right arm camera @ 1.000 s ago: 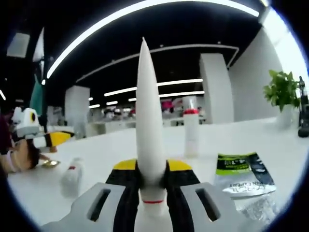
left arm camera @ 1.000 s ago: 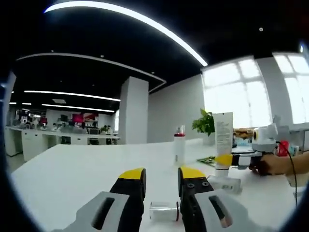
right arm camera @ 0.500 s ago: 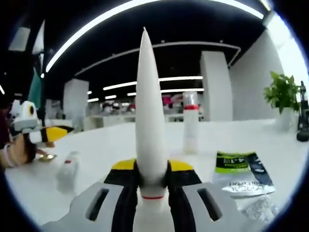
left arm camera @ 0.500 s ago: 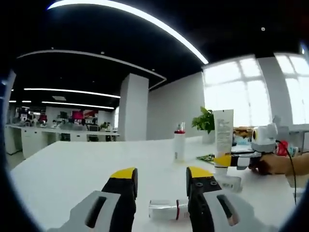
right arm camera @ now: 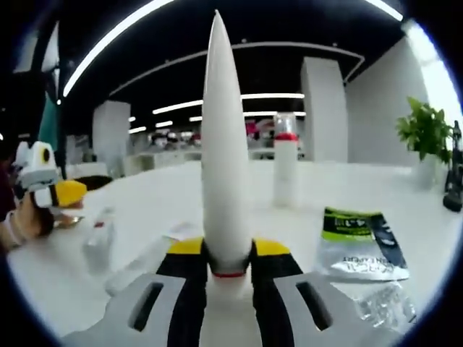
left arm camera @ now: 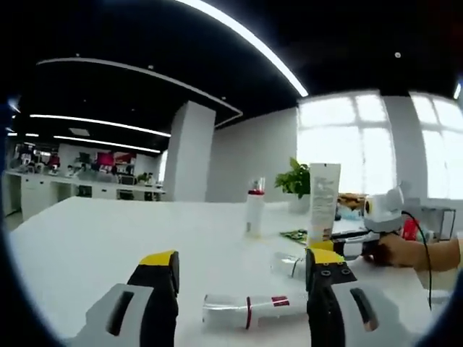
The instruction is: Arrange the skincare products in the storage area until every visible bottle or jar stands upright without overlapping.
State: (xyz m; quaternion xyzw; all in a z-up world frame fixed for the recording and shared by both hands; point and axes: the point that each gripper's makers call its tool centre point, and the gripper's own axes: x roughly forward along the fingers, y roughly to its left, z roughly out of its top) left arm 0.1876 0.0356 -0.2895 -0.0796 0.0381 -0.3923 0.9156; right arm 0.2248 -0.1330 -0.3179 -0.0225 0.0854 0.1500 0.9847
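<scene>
room: an open-plan office under a dark ceiling crossed by long curved light strips (left arm camera: 246, 40); a white square pillar (left arm camera: 184, 152) stands at 11 o'clock in the left gripper view, rows of desks run far off at 9 o'clock, and bright windows (left arm camera: 347, 144) fill the 2 o'clock side.
tabletop: the tabletop (left arm camera: 87, 231) is wide, white and smooth and reaches back to the pillar.
left gripper: the left gripper (left arm camera: 242, 278) has its yellow-tipped jaws spread wide apart with nothing between them touching.
lying bottle: a clear bottle with a red band (left arm camera: 249, 309) lies on its side on the tabletop, between the jaws and just beyond them, at 6 o'clock.
second lying bottle: a small clear bottle (left arm camera: 289, 264) lies flat near 4 o'clock.
upright bottle: a slim white bottle with a red collar (left arm camera: 254, 213) stands upright at the middle of the tabletop, well apart from the rest.
white tube: a tall white tube (right arm camera: 224, 144) stands upright with its cap down, clamped in the right gripper (right arm camera: 228, 253), whose jaws press on its base.
sachet: a silver and green sachet (right arm camera: 359, 246) lies flat at 4 o'clock in the right gripper view.
plant: a green potted plant (right arm camera: 425, 141) sits at 3 o'clock by the wall.
hand: a person's hand (left arm camera: 405, 249) holds the right gripper at 3 o'clock in the left gripper view.
</scene>
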